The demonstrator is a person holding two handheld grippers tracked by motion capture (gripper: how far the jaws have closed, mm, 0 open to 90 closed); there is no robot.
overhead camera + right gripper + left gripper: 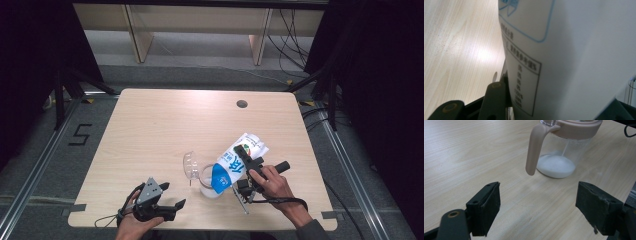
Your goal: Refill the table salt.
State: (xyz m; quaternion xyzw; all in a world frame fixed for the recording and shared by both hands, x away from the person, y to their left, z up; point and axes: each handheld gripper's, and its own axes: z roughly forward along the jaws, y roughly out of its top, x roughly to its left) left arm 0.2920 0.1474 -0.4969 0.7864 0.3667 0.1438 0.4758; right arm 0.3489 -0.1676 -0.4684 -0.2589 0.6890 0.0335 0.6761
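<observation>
A white and blue milk carton [235,162] is tipped, its top down over a clear jug [207,182] near the table's front edge. My right gripper [248,172] is shut on the carton's side; in the right gripper view the carton's printed wall [564,57] stands between my jaws. The jug [560,152] has a pinkish rim and handle [534,147], and a thin stream falls into a shallow pool of milk [556,166] on its bottom. My left gripper [167,197] rests open on the table to the jug's left, nothing between its pads [486,206].
The jug's clear lid [190,165] stands hinged open at its left. The wooden table [150,125] has a cable hole [242,104] at the back right. Black curtains and stand legs flank the table.
</observation>
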